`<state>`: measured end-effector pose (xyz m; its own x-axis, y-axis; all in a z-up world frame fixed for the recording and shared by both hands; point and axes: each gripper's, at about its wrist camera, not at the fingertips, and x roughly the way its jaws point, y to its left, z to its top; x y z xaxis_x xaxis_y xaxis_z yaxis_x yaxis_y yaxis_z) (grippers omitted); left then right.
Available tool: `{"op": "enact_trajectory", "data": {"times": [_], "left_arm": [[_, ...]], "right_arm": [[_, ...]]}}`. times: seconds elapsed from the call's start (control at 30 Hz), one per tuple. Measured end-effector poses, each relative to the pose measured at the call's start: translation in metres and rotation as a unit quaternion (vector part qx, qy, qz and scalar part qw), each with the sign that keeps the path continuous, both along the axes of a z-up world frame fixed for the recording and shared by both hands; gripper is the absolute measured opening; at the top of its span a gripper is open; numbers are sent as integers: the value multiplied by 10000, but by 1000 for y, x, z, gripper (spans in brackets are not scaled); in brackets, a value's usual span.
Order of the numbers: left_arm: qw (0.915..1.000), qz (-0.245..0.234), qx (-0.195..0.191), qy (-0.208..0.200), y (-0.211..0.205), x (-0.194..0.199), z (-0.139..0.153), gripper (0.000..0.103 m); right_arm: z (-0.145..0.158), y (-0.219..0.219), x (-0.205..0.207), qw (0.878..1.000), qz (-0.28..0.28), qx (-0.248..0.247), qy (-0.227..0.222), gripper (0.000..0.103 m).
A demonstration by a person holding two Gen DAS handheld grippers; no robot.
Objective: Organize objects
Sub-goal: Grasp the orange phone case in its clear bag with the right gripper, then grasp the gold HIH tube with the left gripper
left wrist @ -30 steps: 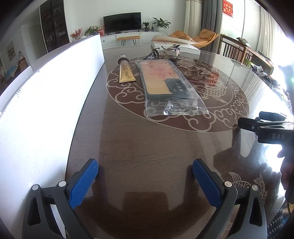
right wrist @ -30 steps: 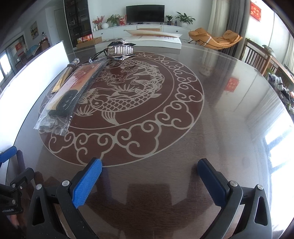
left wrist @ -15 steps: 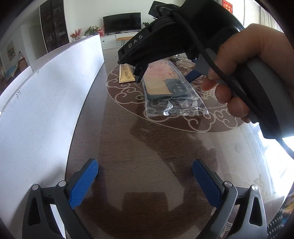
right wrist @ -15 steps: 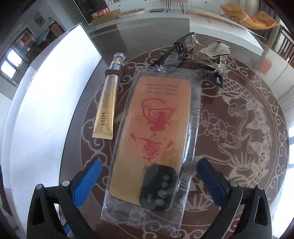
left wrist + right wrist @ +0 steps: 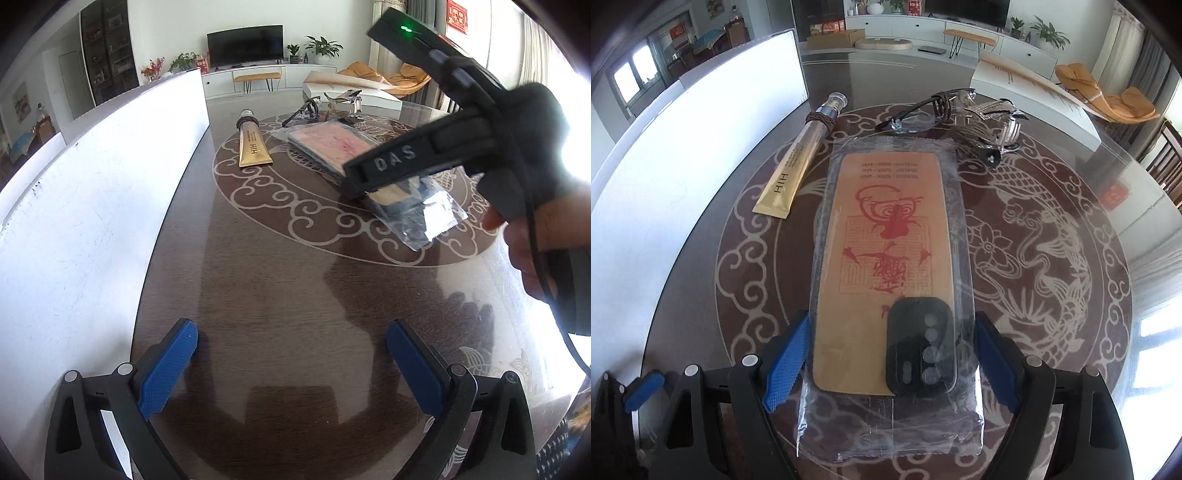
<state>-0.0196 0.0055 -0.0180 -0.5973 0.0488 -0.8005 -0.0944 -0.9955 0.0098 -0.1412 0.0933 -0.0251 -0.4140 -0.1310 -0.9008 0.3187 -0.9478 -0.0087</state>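
Observation:
A phone case in a clear plastic bag lies on the dark round table. My right gripper is open, its blue fingers on either side of the bag's near end, close to its edges. A gold tube lies left of the bag; glasses and a silver hair clip lie beyond it. In the left wrist view the bag is partly hidden by the right gripper's body. My left gripper is open and empty over bare table, near the white box.
A long white box runs along the table's left side. Another white box sits at the far edge. The gold tube shows in the left wrist view too. Chairs stand at the right.
My right gripper swung from the table's right side over to the bagged phone case and came down around its near end. The left gripper stayed still.

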Motion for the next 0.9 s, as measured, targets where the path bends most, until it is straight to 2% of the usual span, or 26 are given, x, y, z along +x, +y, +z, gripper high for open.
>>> {"op": "enact_trajectory", "data": {"times": [0.23, 0.3, 0.37, 0.4, 0.5, 0.63, 0.67, 0.77, 0.8, 0.9], "left_arm": [[10000, 1, -1, 1, 0, 0, 0, 103], [10000, 2, 0, 1, 0, 0, 0, 103], [10000, 8, -6, -4, 0, -1, 0, 103], [10000, 19, -4, -10, 0, -2, 0, 103], [9998, 143, -3, -138, 3, -15, 1, 103], [9983, 221, 89, -525, 16, -65, 4, 103], [9982, 183, 155, -557, 19, -83, 5, 103], [9979, 233, -119, -588, 30, -137, 1, 103], [9981, 269, -87, -541, 29, -154, 1, 103], [9963, 657, -5, -558, 16, -199, 0, 103]], "right_arm": [[6, 88, 72, 9971, -614, -101, 430, 84], [7, 102, 85, 9950, -801, -125, 588, 84], [4, 112, 95, 9931, -935, -169, 686, 92], [2, 115, 97, 9923, -994, -176, 715, 101], [2, 118, 95, 9913, -1029, -178, 795, 103], [-1, 119, 86, 9908, -1058, -171, 825, 103], [-1, 119, 86, 9908, -1059, -172, 823, 103], [-1, 119, 86, 9908, -1058, -171, 824, 103], [-1, 119, 86, 9908, -1059, -171, 825, 103], [-1, 120, 86, 9908, -1059, -171, 823, 103]]}}
